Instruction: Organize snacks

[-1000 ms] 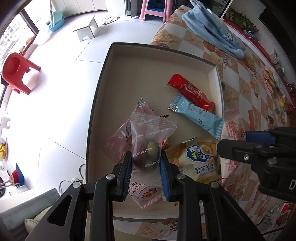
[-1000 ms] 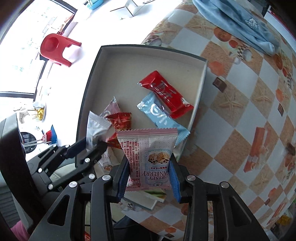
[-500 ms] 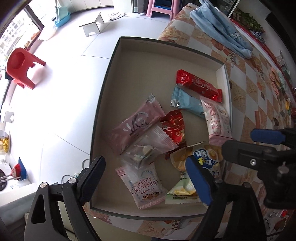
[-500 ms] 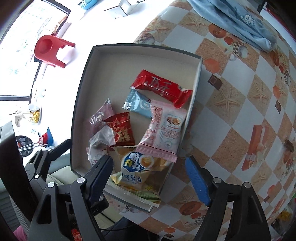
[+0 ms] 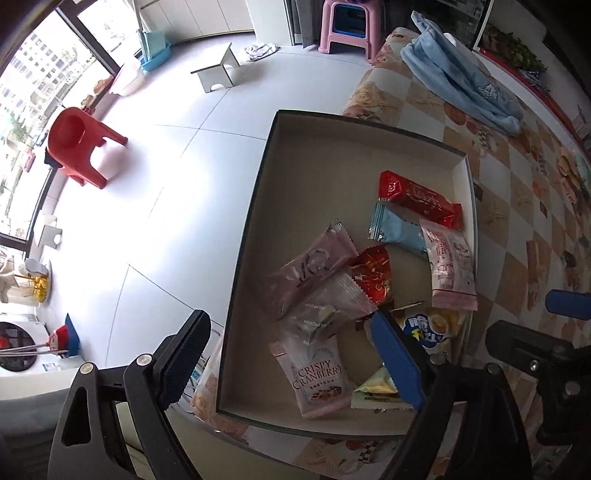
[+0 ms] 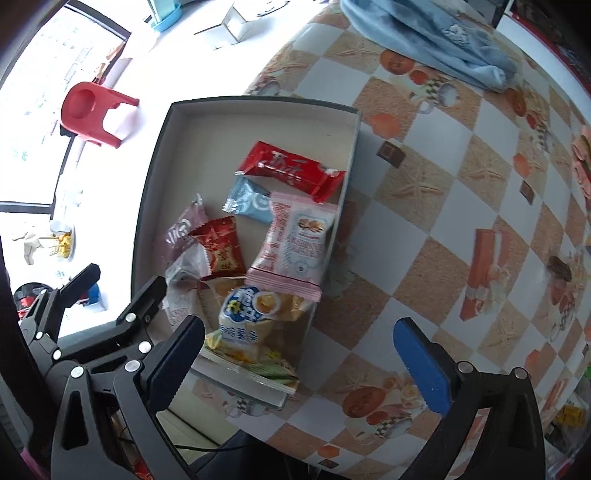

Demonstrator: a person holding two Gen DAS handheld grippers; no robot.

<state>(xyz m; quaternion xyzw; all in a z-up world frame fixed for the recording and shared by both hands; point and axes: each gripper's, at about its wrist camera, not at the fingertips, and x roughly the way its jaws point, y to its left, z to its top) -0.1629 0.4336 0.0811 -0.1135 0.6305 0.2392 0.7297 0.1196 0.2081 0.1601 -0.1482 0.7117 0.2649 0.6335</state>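
Note:
A shallow dark-rimmed box [image 5: 351, 166] [image 6: 240, 129] sits at the table's edge with several snack packets in it. My left gripper [image 5: 290, 321] hovers open above its near end. Under it, untouched, lies a clear packet [image 5: 325, 310] on a Crispy Cranberry packet [image 5: 321, 373]. My right gripper [image 6: 299, 326] hangs over the box's near right corner. Its jaws are opening and the pads press on nothing. Below it is a yellow chip bag [image 6: 251, 321]. A pink cranberry packet [image 6: 295, 240] [image 5: 448, 269] rests against the right wall, overlapping a light blue packet [image 6: 247, 201] beside a red bar [image 6: 291, 168].
The checked tablecloth [image 6: 461, 221] spreads to the right of the box, with a blue cloth [image 6: 424, 37] [image 5: 461, 81] at its far end. Left of the box the table ends above a white floor with a red chair [image 5: 79, 144] and a pink stool [image 5: 347, 26].
Both grippers have gone from shut to open. The left one let go of the clear packet and the right one of the pink cranberry packet. Both packets now lie in the box.

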